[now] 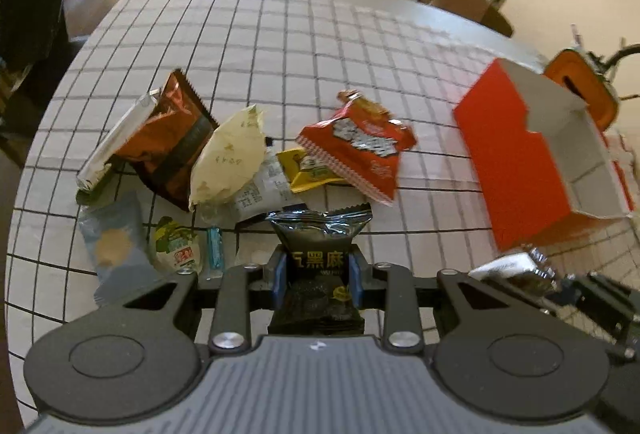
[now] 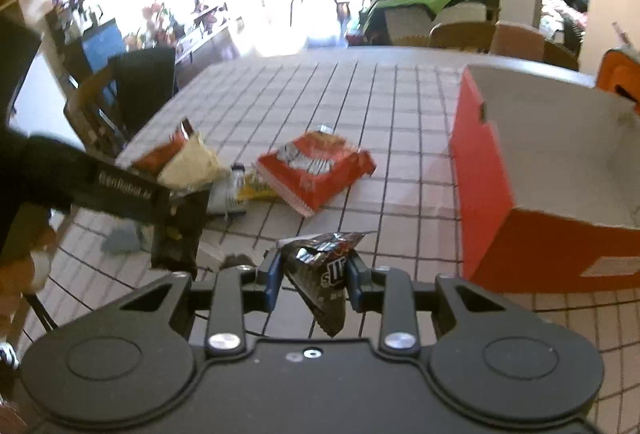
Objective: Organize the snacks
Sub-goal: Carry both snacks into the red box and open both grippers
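My left gripper point(image 1: 318, 274) is shut on a black snack packet with gold lettering point(image 1: 320, 234), held above the checked table. My right gripper point(image 2: 316, 274) is shut on a crumpled black foil packet point(image 2: 324, 266), also above the table. The left gripper with its packet shows at the left of the right wrist view point(image 2: 176, 230). A pile of snack packets lies ahead: a large red one point(image 1: 356, 145) point(image 2: 316, 165), a cream one point(image 1: 228, 157), a brown-orange one point(image 1: 168, 129), a yellow one point(image 1: 308, 169). An open orange box point(image 1: 532, 157) point(image 2: 520, 169) stands at the right.
A pale blue packet point(image 1: 116, 246), a small green-white packet point(image 1: 178, 250) and a thin blue stick packet point(image 1: 215, 254) lie near the left gripper. Chairs point(image 2: 120, 101) stand at the table's left and far sides. An orange object point(image 1: 580, 85) sits behind the box.
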Demonstrator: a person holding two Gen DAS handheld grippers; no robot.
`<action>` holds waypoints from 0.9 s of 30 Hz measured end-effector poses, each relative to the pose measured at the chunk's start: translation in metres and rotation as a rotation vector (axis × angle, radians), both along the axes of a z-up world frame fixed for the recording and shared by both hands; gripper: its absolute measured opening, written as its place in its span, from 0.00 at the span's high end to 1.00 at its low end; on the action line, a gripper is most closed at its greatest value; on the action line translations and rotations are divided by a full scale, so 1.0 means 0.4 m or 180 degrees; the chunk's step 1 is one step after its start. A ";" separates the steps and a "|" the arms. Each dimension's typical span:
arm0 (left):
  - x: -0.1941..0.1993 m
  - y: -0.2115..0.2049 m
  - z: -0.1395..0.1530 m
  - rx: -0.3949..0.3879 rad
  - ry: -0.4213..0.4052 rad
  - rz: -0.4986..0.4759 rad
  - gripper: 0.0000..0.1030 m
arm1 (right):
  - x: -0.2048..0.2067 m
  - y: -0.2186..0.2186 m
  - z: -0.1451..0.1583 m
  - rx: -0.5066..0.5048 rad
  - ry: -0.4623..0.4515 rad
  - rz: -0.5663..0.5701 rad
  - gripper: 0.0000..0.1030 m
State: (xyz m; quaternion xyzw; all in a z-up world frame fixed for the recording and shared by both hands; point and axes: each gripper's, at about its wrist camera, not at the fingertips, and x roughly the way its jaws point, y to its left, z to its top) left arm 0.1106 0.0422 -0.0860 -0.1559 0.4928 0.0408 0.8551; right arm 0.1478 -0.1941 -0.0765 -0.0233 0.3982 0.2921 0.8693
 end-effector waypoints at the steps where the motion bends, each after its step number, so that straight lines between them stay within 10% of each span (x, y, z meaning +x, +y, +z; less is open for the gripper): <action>1: -0.013 -0.005 0.016 -0.0002 -0.0055 -0.0032 0.71 | -0.010 -0.007 0.016 0.0017 -0.0031 -0.0034 0.69; 15: -0.077 -0.114 0.196 0.0003 -0.0593 -0.0494 0.71 | -0.072 -0.095 0.195 0.0212 -0.0331 -0.0355 0.69; 27: 0.082 -0.329 0.235 0.0152 -0.0572 -0.0871 0.71 | 0.054 -0.261 0.198 0.0141 -0.0421 -0.0726 0.69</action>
